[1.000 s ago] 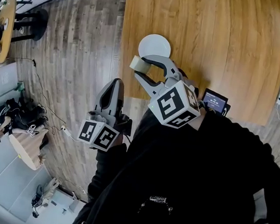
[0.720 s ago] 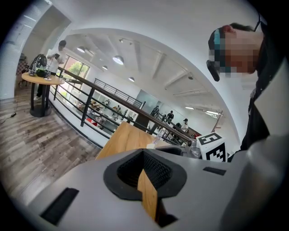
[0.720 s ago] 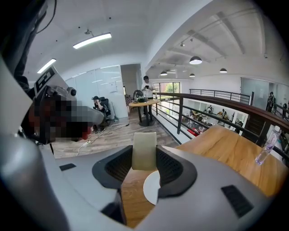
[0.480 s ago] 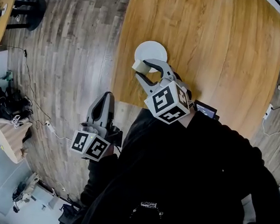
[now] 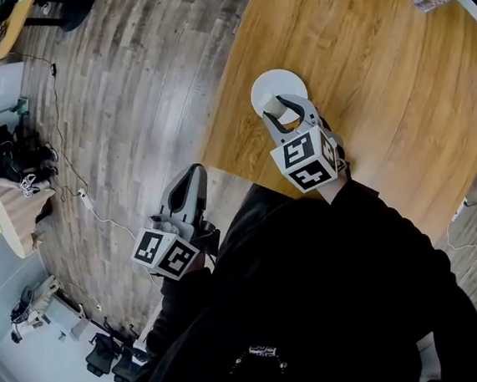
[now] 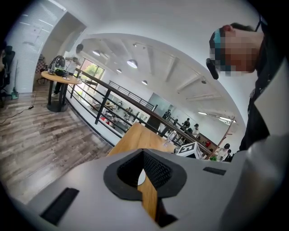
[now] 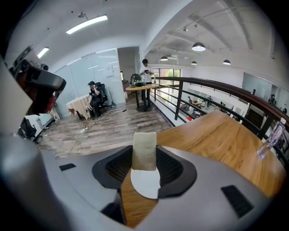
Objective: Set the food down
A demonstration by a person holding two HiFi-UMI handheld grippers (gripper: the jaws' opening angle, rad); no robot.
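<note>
Close to the person's black jacket [image 5: 318,320], the left gripper [image 5: 192,173] hangs over the grey wood-plank floor [image 5: 122,91], off the table's edge, its jaws pressed together on nothing. Farther out, the right gripper [image 5: 276,110] pinches a pale beige rectangular slab of food [image 7: 144,151] between its pads, upright over the round white plate [image 7: 145,186] on the light-brown wooden table [image 5: 384,74]. Whether slab and plate touch cannot be told. A clear bottle [image 7: 270,137] stands near the table's far edge.

1 clear bottle [image 7: 269,140], perhaps plastic, stands near the black railing [image 7: 203,89].
</note>
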